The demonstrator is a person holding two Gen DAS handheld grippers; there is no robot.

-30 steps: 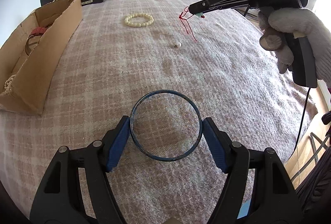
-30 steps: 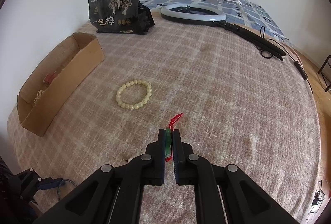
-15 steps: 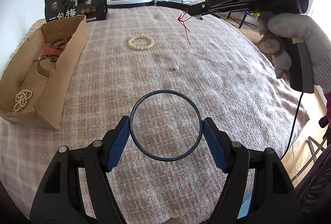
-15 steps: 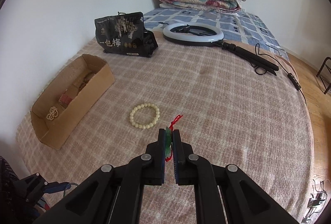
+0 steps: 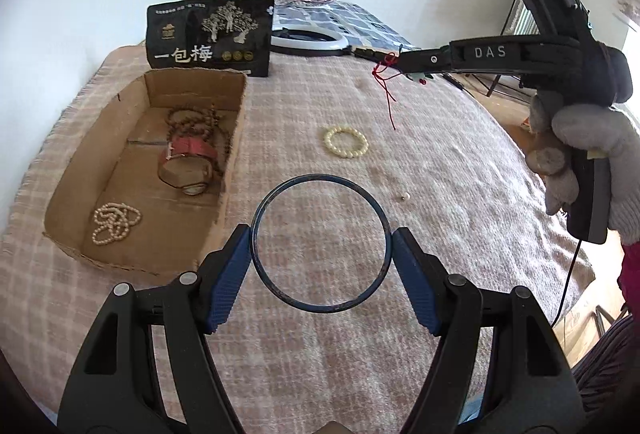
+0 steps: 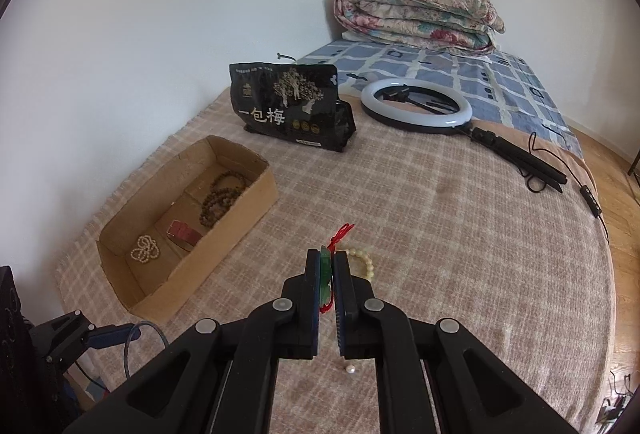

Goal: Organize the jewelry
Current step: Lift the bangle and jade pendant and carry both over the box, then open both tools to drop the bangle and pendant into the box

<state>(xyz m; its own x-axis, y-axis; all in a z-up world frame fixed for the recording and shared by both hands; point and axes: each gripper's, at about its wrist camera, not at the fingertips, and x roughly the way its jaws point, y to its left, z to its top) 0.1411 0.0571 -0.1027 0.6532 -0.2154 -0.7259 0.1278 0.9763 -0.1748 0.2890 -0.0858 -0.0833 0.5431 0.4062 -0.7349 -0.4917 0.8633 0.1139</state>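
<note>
Between left gripper (image 5: 322,254) pads — bangle (image 5: 321,243) clamped, right gripper (image 6: 326,274) pinching green pendant (image 6: 326,268)

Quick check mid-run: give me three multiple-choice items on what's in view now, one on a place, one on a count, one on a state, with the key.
1. Where does the cream bead bracelet lie?
A. in the cardboard box
B. on the blanket
C. in a gripper

2. How many pieces lie in the cardboard box?
A. one
B. three
C. six

3. What is the left gripper doing?
A. closed on nothing
B. open, holding nothing
C. holding the dark bangle

Key: 1 B, it rests on the blanket outside the box. 2 B, a pearl strand, a red watch and brown beads. 3 C, both blue pads press the bangle's sides.
</note>
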